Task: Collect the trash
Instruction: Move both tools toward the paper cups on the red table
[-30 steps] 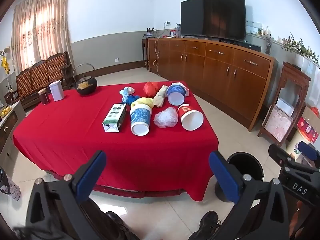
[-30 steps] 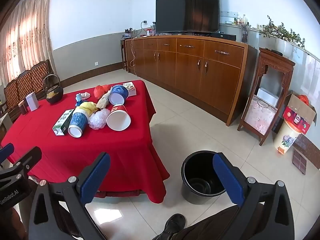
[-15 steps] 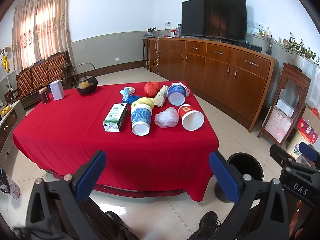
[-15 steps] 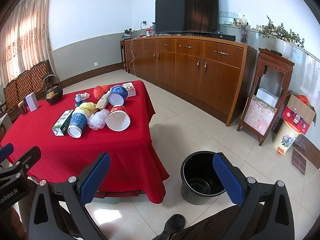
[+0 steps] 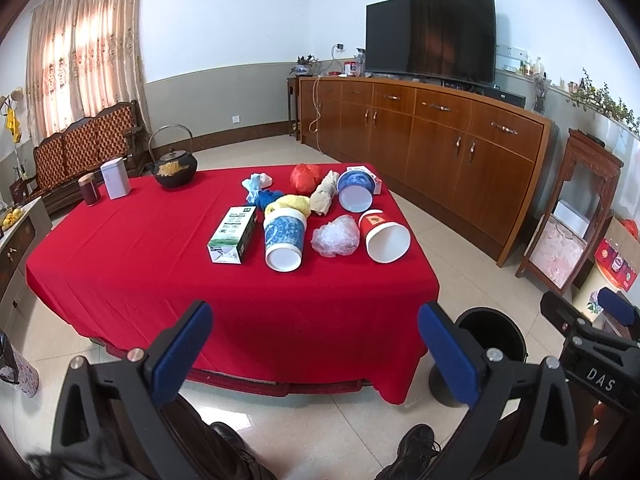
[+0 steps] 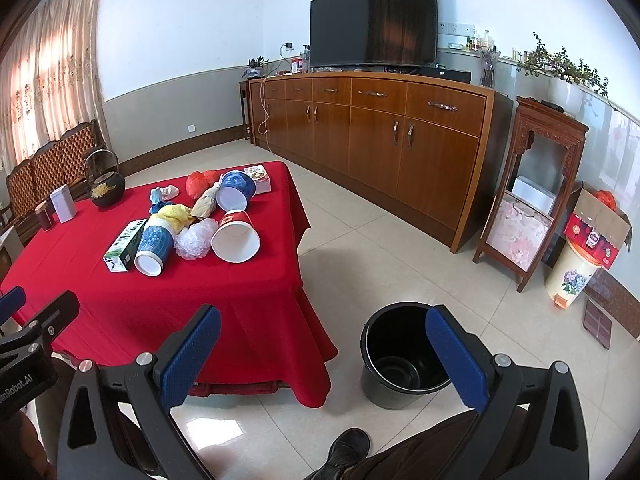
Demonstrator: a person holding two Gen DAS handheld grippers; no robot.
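Note:
Trash lies in a cluster on the red-clothed table (image 5: 140, 264): a green-white carton (image 5: 233, 234), a tipped blue paper cup (image 5: 282, 237), a crumpled clear plastic bag (image 5: 335, 236), a tipped red-white cup (image 5: 384, 236), a second blue cup (image 5: 355, 192), a red bag (image 5: 306, 178), plus yellow, beige and blue wads. A black bucket (image 6: 402, 354) stands on the floor right of the table. My left gripper (image 5: 316, 344) hangs open before the table's near edge, empty. My right gripper (image 6: 324, 354) is open and empty, above the floor between table corner and bucket.
A black kettle (image 5: 174, 166), a white tin (image 5: 115, 179) and a dark jar (image 5: 90, 189) stand at the table's far left. A long wooden sideboard (image 6: 380, 132) with a TV runs along the back wall. A wooden stand (image 6: 532, 196) and flowered bin (image 6: 572, 276) are at right. A person's shoes (image 5: 416, 446) are below.

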